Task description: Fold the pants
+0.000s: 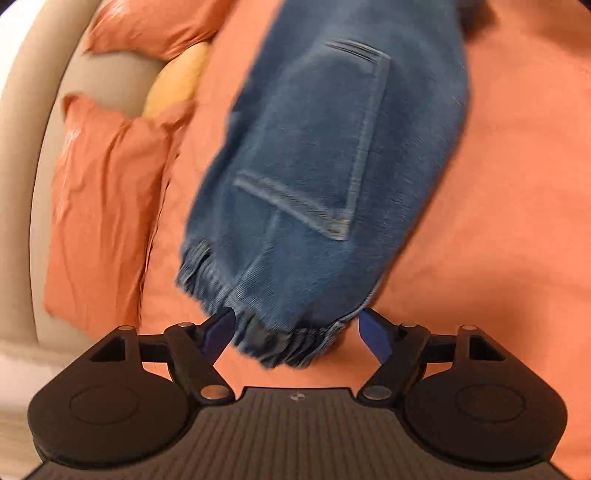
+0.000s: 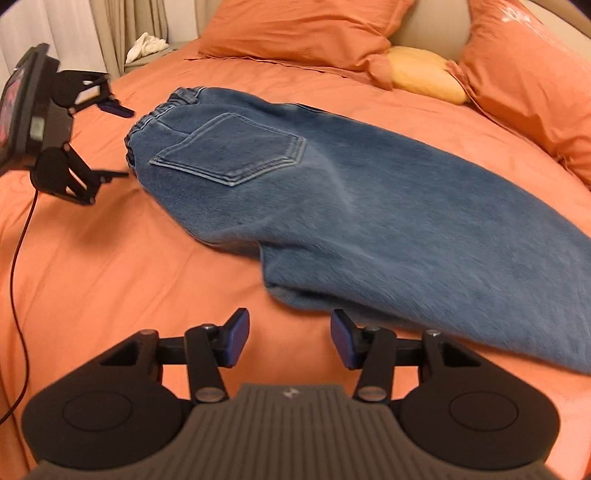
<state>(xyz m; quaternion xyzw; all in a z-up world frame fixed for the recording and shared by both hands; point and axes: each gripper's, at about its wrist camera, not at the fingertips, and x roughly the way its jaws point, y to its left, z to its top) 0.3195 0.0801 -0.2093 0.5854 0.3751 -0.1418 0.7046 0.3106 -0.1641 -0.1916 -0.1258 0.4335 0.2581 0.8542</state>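
Our left jaws (image 1: pixel 297 334) stand wide open with the elastic waistband (image 1: pixel 291 341) of the jeans (image 1: pixel 325 166) between them; the blue pads are just beside the bunched denim at either side, and we cannot tell whether they touch it. From the right wrist view, these jaws (image 2: pixel 123 142) hang spread just left of the waistband (image 2: pixel 147 122). Our right jaws (image 2: pixel 290 338) are partly open and hold nothing; bare orange sheet (image 2: pixel 110 266) shows between the pads, and the near edge of the jeans (image 2: pixel 369 206) lies just beyond the right pad.

The jeans lie flat on the bed, doubled leg on leg, back pocket (image 2: pixel 236 147) facing up, waistband at the far left and the legs running off to the near right. At the head of the bed we see two orange pillows (image 2: pixel 303 29) with a yellow cushion (image 2: pixel 424 74) between them. A red cable (image 2: pixel 22 295) trails down from the left gripper over the sheet.
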